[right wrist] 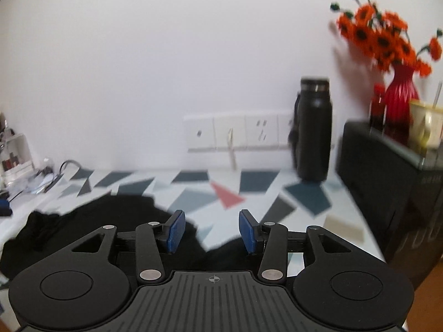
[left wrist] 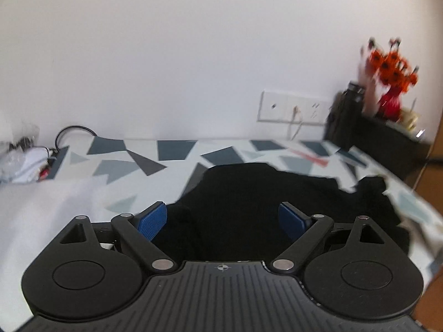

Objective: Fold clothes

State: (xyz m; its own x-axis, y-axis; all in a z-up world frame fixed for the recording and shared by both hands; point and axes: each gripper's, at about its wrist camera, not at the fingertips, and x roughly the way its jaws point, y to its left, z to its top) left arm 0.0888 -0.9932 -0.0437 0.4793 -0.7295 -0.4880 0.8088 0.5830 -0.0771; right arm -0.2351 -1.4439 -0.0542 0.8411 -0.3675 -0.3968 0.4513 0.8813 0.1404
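In the left wrist view the left hand-held gripper (left wrist: 222, 221) fills the lower half of the frame, its blue pads (left wrist: 153, 220) spread wide with nothing between them. Just above and between the pads lies the black garment (left wrist: 265, 191), a rumpled dark heap in the centre and right of the frame, resting on the bench (left wrist: 116, 166), which is covered in a white cloth printed with grey, blue and red angular shapes. At the far left edge sits a blurred clutter of white items and a looped black cable (left wrist: 74, 132). A white socket strip (left wrist: 293, 108) is fixed to the wall at centre right.

In the right wrist view the right hand-held gripper (right wrist: 212, 231) is also parted, somewhat narrower, and empty. The black garment (right wrist: 91, 218) spreads across the lower left and runs under the gripper's fingers. A black flask (right wrist: 314, 130) stands upright at the back of the bench, right of centre, in front of the socket strip (right wrist: 238, 132). At upper right a red vase (right wrist: 401, 91) with orange flowers (right wrist: 379, 36) stands on a black cabinet (right wrist: 387, 171), beside a pale cup (right wrist: 427, 127).
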